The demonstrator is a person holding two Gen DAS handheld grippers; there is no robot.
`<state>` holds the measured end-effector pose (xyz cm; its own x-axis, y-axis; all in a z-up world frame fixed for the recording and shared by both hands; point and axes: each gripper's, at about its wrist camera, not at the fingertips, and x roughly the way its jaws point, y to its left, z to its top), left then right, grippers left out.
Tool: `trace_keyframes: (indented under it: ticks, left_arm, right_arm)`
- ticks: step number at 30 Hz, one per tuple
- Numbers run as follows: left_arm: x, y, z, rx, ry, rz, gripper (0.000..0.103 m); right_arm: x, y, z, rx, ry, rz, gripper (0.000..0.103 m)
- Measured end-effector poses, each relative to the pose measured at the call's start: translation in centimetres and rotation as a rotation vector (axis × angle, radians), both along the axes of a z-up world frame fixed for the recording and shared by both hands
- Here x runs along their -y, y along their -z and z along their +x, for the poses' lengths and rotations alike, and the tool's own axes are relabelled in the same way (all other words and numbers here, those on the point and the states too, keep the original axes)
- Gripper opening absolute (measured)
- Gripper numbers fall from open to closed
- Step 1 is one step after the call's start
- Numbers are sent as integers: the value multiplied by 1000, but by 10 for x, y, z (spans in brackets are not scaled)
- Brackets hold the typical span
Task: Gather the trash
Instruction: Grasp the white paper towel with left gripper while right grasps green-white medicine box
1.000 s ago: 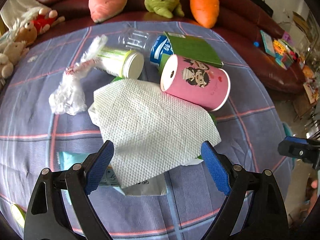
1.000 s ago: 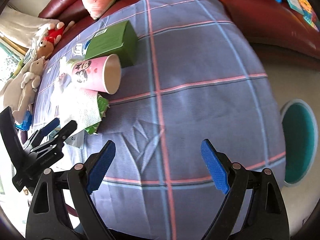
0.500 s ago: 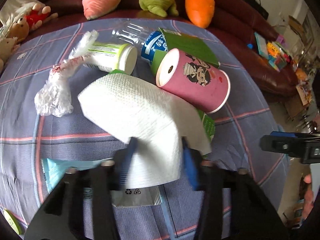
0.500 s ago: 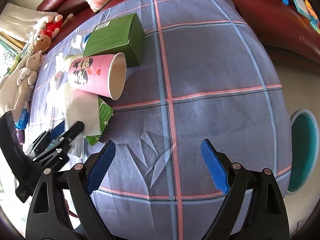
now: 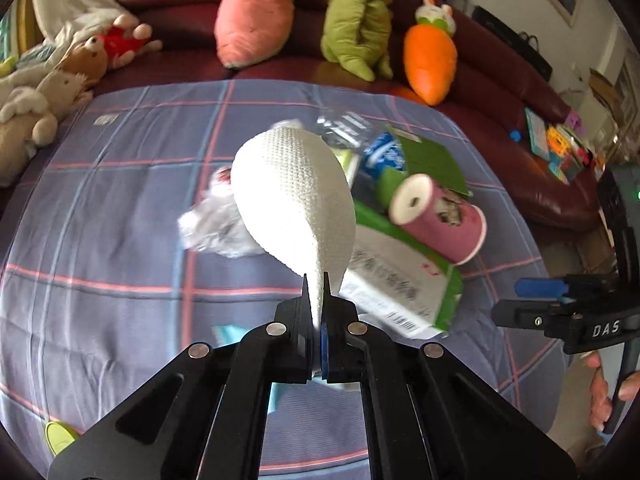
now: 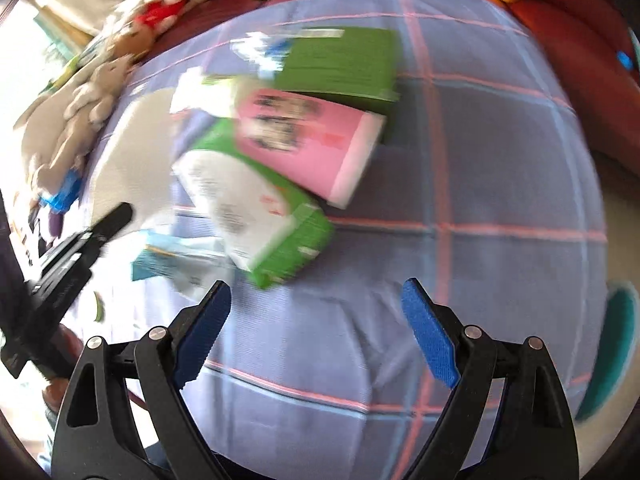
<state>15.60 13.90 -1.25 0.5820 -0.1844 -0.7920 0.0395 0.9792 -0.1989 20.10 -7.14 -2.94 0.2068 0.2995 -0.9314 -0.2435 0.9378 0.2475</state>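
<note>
While the left tongs (image 5: 316, 280) are clamped on one edge of the paper towel (image 5: 294, 196), lifted above mid-table, the right tongs (image 6: 316, 332) stand apart and empty, nearest the green carton (image 6: 256, 208) just ahead.

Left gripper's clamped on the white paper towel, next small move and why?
Probably lift the left gripper a little higher: the white embossed paper towel hangs pinched by one edge just over the crumpled clear plastic bag and pink paper cup.
</note>
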Motion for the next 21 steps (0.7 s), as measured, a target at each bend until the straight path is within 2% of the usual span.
trace_keyframes:
  ticks: [6, 9, 21]
  left_arm:
    - [-31, 13, 0, -26, -35, -22, 3]
    - [-41, 19, 1, -38, -42, -35, 3]
    - [-54, 37, 3, -63, -38, -86, 3]
  right_arm:
    - [-52, 9, 23, 3, -116, 3, 83]
    - [-70, 16, 37, 16, -151, -35, 83]
    - [-90, 36, 56, 8, -177, -134, 85]
